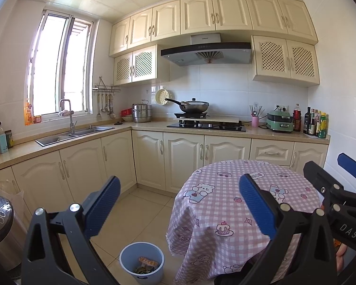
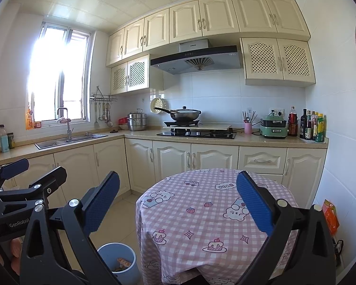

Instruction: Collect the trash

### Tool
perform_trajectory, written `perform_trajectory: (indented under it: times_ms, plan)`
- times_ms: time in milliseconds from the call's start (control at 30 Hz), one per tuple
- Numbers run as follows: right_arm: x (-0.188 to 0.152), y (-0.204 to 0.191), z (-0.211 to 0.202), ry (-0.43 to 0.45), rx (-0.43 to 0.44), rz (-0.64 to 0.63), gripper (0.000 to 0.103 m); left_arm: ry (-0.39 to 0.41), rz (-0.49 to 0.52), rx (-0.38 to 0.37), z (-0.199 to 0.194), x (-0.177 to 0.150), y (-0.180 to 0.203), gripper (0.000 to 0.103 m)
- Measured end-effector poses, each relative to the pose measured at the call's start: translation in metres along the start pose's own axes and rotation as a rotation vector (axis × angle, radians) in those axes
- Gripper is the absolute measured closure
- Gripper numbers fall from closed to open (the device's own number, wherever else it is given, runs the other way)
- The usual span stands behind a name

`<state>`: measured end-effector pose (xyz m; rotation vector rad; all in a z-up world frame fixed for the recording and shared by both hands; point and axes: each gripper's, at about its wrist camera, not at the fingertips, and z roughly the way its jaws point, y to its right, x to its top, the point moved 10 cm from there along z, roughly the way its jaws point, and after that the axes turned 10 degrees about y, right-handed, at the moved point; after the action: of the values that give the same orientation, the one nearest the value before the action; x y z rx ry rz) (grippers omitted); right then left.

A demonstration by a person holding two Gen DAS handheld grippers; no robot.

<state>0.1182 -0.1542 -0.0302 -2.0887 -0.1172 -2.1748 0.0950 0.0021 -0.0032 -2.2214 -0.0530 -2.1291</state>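
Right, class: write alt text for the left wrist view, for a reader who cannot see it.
An open left gripper with blue-padded jaws hovers empty above a round blue plastic bin holding wrappers, beside a round table in a pink checked cloth. Cream kitchen cabinets stand behind.

A home kitchen: cream cabinets (image 1: 182,152), sink (image 1: 76,134), gas hob (image 1: 206,126), range hood (image 1: 206,52)

The far side of the pale blue plastic waste bin (image 2: 117,262) was hidden behind the right gripper's black frame, and its contents, an orange wrapper (image 1: 149,261) on dark scraps, were too small to identify. The round table's pink checked cartoon-print cloth (image 1: 225,213) hid its legs completely. An orange packet (image 2: 330,216) was partly cut off behind the gripper frame.
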Motion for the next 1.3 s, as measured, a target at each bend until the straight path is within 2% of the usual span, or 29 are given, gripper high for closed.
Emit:
perform_trajectory:
  times_ms: [1300]
  plan:
    - [-0.008,-0.002,0.000,-0.022,-0.004,-0.001,0.008,-0.025,0.016,-0.007,0.003,-0.014,0.001,0.005]
